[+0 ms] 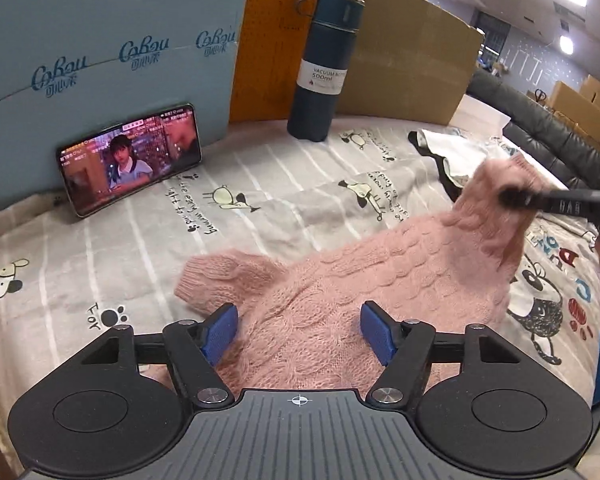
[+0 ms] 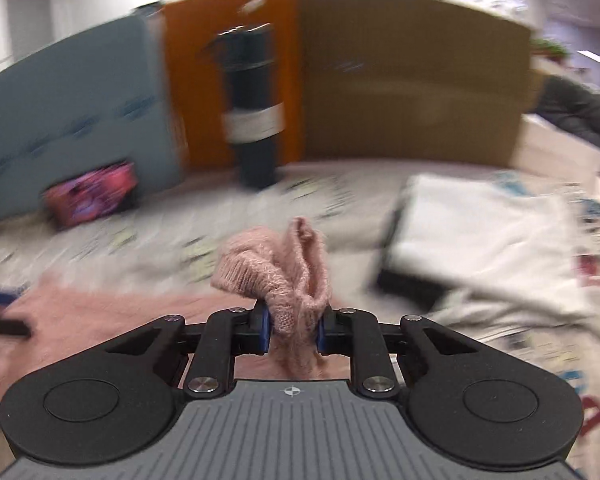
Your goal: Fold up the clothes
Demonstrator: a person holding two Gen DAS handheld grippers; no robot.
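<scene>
A pink cable-knit sweater (image 1: 340,280) lies on the printed grey bedsheet (image 1: 140,248). My left gripper (image 1: 298,334) is open, its blue pads straddling the sweater's near body, one cuff (image 1: 204,280) lying to the left. At the right, my right gripper (image 1: 516,198) comes in from the edge and lifts a sleeve end off the sheet. In the blurred right wrist view, that right gripper (image 2: 293,328) is shut on a bunched fold of the pink sweater (image 2: 284,268), which sticks up between the pads.
A dark vacuum bottle (image 1: 324,68) stands at the back. A phone (image 1: 130,158) playing video leans on a blue box (image 1: 100,40). Orange and brown cardboard panels (image 1: 404,60) wall the back. A white and black garment (image 1: 452,156) lies at the right, near a dark sofa (image 1: 540,128).
</scene>
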